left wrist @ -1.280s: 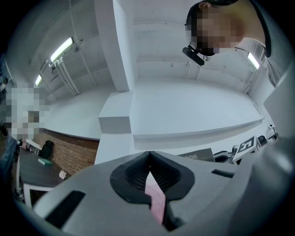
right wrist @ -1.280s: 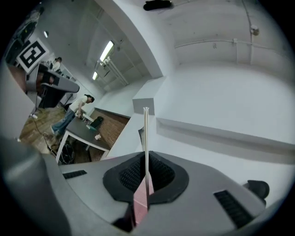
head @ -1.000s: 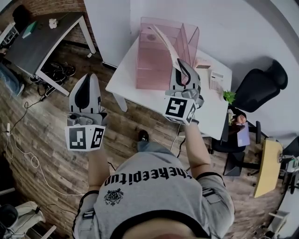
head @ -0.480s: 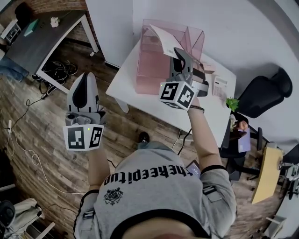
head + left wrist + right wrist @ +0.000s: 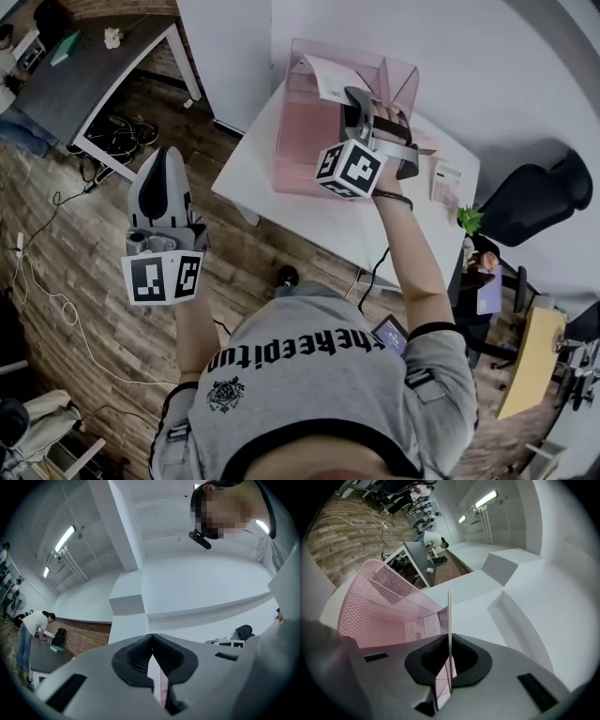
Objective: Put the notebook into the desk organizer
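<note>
A pink mesh desk organizer (image 5: 305,131) stands on the white table (image 5: 281,202). My right gripper (image 5: 357,99) is raised over the organizer's near right part, shut on a thin pale notebook (image 5: 325,75). The notebook sticks out past the jaws, over the organizer's open top. In the right gripper view the notebook (image 5: 449,616) shows edge-on and upright between the pads of the right gripper (image 5: 450,643), with the organizer (image 5: 379,606) to the left below. My left gripper (image 5: 166,156) hangs over the wooden floor left of the table. In its own view the left gripper (image 5: 152,638) is shut on nothing.
On the table's right end lie a small white device (image 5: 444,180) and a little green plant (image 5: 467,220). A black office chair (image 5: 530,202) stands to the right. A dark desk (image 5: 84,80) with cables under it is at the upper left. A white wall backs the table.
My right gripper has carried the notebook up and away from me, from the organizer's front edge to above its top. The left gripper has barely moved.
</note>
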Demonstrator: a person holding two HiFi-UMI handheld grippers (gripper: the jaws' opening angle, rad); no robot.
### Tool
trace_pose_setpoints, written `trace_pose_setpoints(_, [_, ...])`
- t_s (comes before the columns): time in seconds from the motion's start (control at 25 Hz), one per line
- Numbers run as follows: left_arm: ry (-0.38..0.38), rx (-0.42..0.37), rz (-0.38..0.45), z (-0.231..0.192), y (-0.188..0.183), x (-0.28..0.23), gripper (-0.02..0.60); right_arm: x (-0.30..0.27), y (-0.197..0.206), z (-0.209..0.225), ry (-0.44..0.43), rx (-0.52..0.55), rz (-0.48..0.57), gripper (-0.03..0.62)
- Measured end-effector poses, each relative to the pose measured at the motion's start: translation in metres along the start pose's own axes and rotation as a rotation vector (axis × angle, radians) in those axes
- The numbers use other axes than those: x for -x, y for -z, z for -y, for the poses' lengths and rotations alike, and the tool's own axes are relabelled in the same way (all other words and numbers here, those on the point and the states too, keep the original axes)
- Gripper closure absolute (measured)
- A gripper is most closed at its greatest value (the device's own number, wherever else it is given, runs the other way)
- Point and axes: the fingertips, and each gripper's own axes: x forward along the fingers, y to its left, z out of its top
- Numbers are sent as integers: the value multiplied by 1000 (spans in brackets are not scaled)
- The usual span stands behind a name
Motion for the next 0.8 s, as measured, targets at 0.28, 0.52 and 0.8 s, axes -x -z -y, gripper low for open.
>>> trace_pose_setpoints(0.28, [-19,-8,-6,-2,-1,2,578,-3,-4,-28,-121,46,-6,585])
trace_pose_setpoints(0.52, [-19,-6,-19,-1,7,-1,578,-8,-4,-58,-293,44,-12,568])
trace_pose_setpoints(0.8, [-26,-9,-14,-4,7,-2,577,-4,-12,-81,-571,-169,17,552])
